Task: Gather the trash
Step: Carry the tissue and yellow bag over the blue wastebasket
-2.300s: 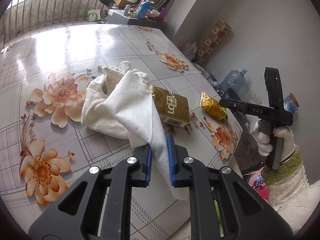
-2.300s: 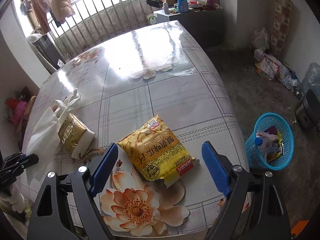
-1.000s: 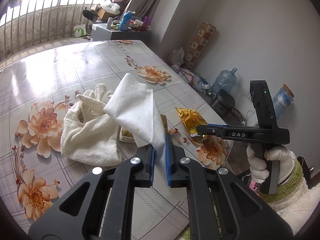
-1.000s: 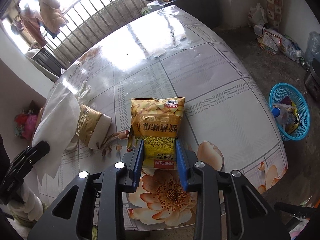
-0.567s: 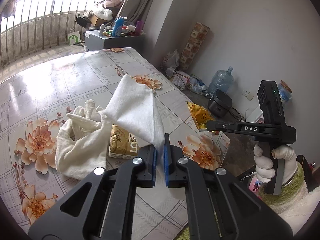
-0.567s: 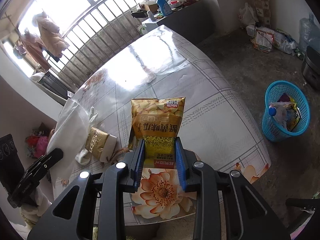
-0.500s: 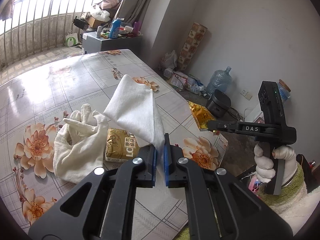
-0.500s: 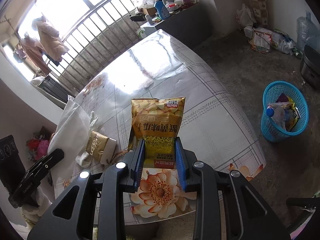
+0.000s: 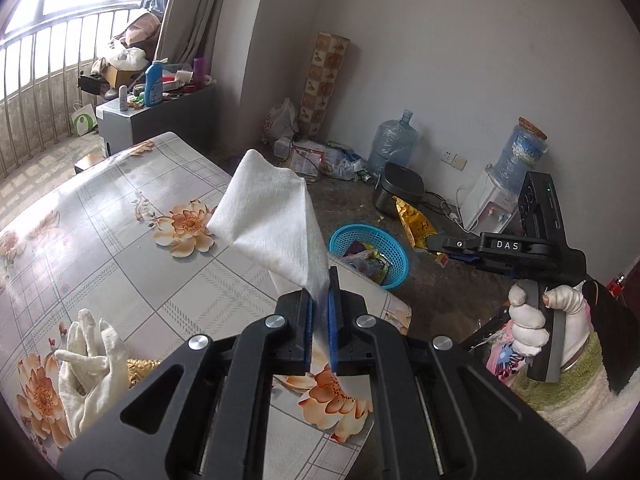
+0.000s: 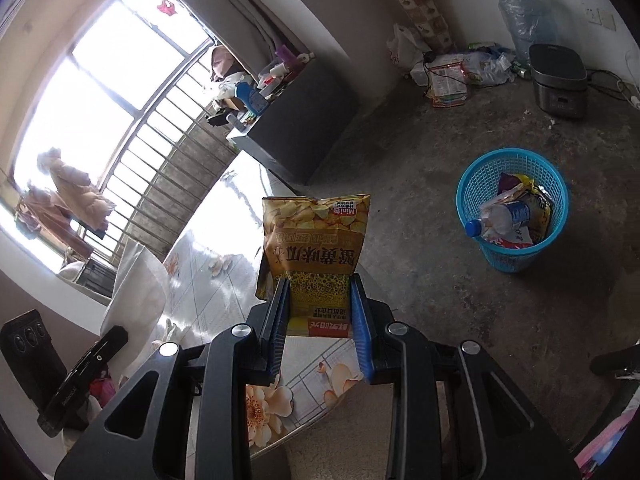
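My left gripper point(image 9: 319, 296) is shut on a white paper napkin point(image 9: 272, 220), held up in the air over the floral table point(image 9: 120, 216). My right gripper point(image 10: 320, 300) is shut on a yellow snack bag point(image 10: 314, 240), lifted off the table near its edge. In the left wrist view the right gripper point(image 9: 440, 246) shows at the right, carrying the yellow snack bag point(image 9: 416, 224) above the floor. A blue trash basket point(image 10: 516, 256) with a bottle and wrappers stands on the floor beside the table; the blue trash basket point(image 9: 360, 236) also sits just past the napkin.
A white glove point(image 9: 92, 360) and a gold packet point(image 9: 140, 366) lie on the table at the left. A rice cooker point(image 10: 558, 76), water jugs point(image 9: 392, 144), a dispenser point(image 9: 500, 200) and loose litter point(image 10: 448, 80) line the wall. A grey cabinet point(image 9: 152, 120) stands by the window bars.
Both grippers rose off the table and swung right toward the blue basket. The napkin came away from the glove and gold packet, and the snack bag left the tabletop.
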